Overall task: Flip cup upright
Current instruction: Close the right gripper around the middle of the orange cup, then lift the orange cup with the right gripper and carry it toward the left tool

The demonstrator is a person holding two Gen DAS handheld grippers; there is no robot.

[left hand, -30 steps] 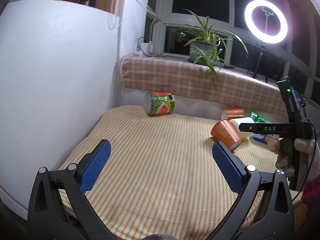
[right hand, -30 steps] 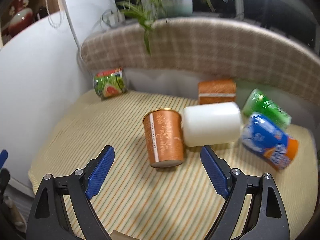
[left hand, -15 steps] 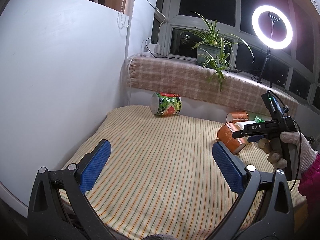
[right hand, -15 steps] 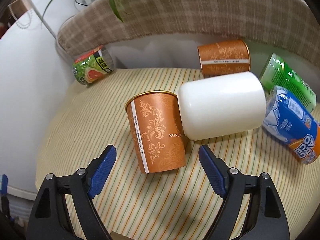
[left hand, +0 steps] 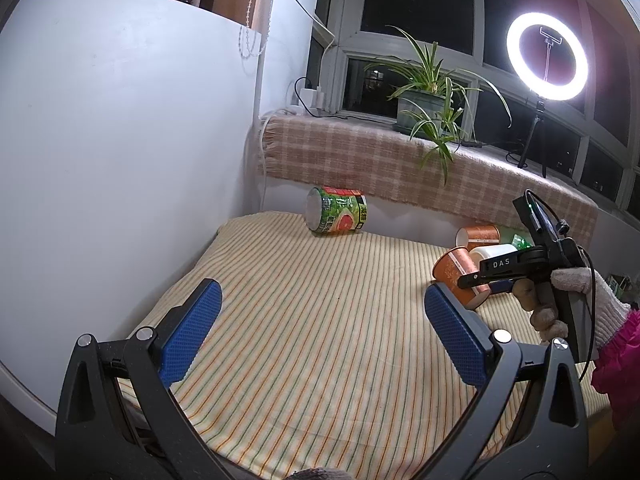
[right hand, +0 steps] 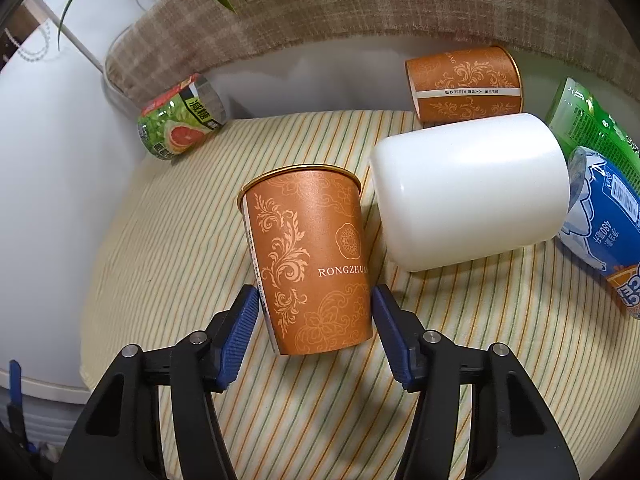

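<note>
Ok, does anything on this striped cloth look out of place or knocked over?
Yes: everything is tipped over. The near orange paper cup lies on its side between the right gripper pads, beside a toppled white cylinder. A second orange paper cup and a green grapefruit can also lie sideways.

Your brightest source is the round white ring light on its tripod (left hand: 547,57), blown out to pure glare against black night windows. In the right wrist view, light falls evenly on the striped yellow cloth (right hand: 168,240), with soft shadows under the glossy white cylinder (right hand: 472,192). Both pictures bend strongly toward dark, vignetted corners; focus stays sharp.
</note>
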